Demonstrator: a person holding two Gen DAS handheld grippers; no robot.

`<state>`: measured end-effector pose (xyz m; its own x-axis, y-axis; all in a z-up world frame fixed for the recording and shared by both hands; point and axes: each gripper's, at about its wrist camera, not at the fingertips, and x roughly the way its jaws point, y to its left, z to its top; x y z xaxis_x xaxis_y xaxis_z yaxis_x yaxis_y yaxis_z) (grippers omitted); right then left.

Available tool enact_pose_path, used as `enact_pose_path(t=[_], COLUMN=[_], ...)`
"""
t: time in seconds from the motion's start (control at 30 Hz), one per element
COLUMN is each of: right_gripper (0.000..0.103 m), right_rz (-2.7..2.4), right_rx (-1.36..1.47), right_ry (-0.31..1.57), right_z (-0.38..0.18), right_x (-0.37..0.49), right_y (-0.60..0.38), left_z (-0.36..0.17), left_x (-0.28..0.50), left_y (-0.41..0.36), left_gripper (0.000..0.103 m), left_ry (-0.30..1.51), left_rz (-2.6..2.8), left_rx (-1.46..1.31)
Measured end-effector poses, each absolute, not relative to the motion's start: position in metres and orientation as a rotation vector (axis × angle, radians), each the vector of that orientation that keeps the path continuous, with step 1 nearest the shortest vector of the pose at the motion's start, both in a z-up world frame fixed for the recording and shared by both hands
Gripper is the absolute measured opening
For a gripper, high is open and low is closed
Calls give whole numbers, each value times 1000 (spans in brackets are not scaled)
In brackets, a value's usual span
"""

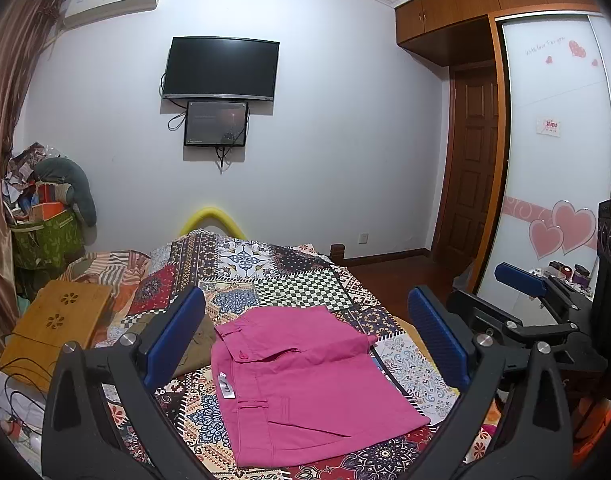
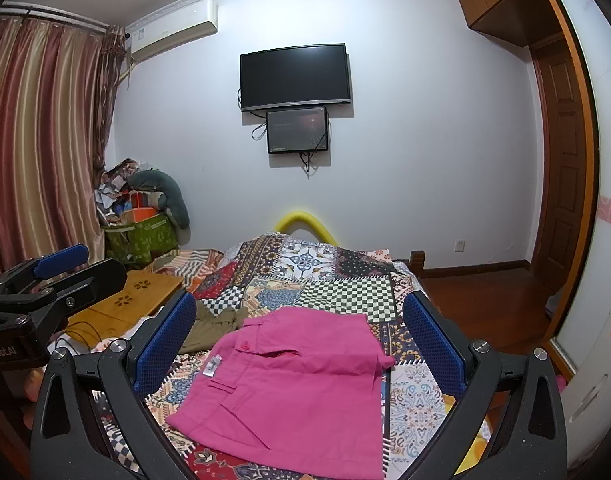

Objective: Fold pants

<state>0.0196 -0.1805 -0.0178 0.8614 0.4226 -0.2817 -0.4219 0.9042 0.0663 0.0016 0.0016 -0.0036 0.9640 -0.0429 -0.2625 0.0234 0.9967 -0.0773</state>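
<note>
Pants: pink pants [image 1: 305, 384] lie on the patchwork bed [image 1: 289, 276], already doubled into a compact, squarish packet; waistband, button and white label face the olive cloth [image 1: 197, 344].
Landmark: every place below is given from the pants.
Left gripper: [image 1: 305, 344] hovers above the pants, jaws spread wide with one blue pad to each side, holding nothing.
Right gripper: [image 2: 301, 344] likewise above the pants, jaws released and empty; touching no cloth.
Olive cloth: just beside the pants' waistband corner, partly hidden behind a pad.
Wooden tray: [image 1: 61, 320] well beyond the olive cloth, at the bed's edge.
Step in hand: by my reading the fold is nearly or fully done; what remains is one more fold or a tidy-up.
Doing it well: if folding again, pinch the two corners of one edge, one gripper each, catching all layers. Lift low and level, carry the edge across to meet the opposite one, and let go only once the edges line up.
Risk: gripping only the top layer would peel the packet open; the loose flap at the far corner may slide out.
Handling: light cotton, likely to crease and drag on the bedcover.
</note>
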Motion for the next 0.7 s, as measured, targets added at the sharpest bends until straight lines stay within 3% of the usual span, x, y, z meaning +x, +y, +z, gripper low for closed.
enact_pose_path(t=[0.33,0.7], right_gripper=[103,103], right_rz=[423,336], right_rx=[0,-46], right_ry=[332,477], right_z=[-26,-68], right_x=[34,80], right_y=[-183,-195], left_z=[-16,-55], left_x=[17,70], left_y=[9,24], left_gripper=[103,102], left_ry=[293,437], left_rz=[6,39], left_rx=[-72,-36])
